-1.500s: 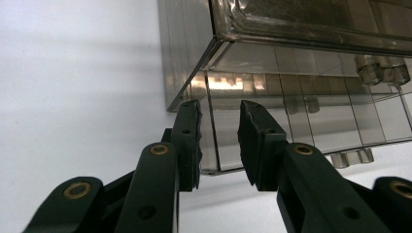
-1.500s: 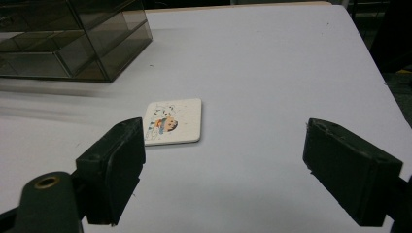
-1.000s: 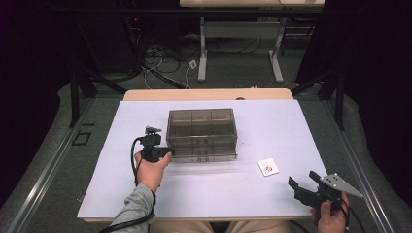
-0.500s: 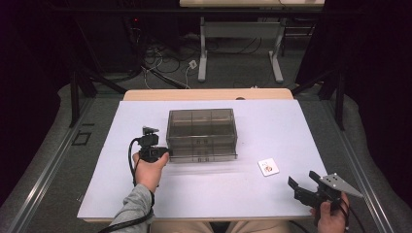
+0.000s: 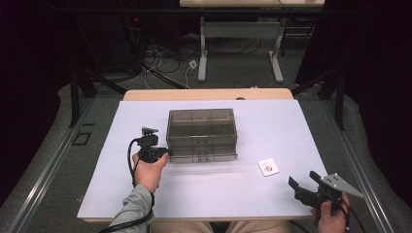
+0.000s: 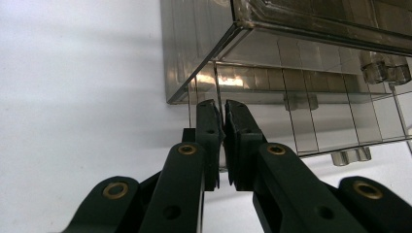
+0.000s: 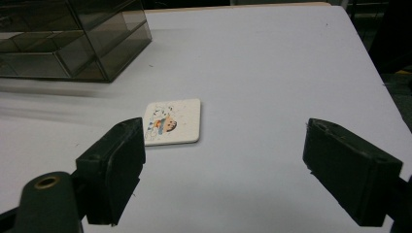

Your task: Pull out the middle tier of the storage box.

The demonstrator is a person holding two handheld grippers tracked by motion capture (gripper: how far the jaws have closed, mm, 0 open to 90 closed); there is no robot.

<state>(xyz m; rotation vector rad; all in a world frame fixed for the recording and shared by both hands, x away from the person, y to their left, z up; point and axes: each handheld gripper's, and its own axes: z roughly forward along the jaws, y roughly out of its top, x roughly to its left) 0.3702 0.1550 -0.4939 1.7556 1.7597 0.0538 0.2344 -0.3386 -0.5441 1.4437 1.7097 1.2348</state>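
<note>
The left hand-held gripper (image 6: 222,127) has just closed its jaws on the thin clear wall of a pulled-out drawer (image 6: 311,131) of the smoky transparent plastic drawer cabinet (image 5: 201,133), which stands straight ahead of it on the white tabletop (image 5: 291,121). The right hand-held gripper (image 7: 223,170) rests with jaws wide apart, holding nothing; just ahead of it lies a small white square card with a cartoon figure (image 7: 172,121), with no writing legible.

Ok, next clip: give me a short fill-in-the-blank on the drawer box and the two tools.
1. The left tool is shut on the ___ wall of a pulled-out drawer.
2. The right tool has its jaws ___.
3. The picture tile lies ___ on the table.

Missing words: clear; open; flat
</note>
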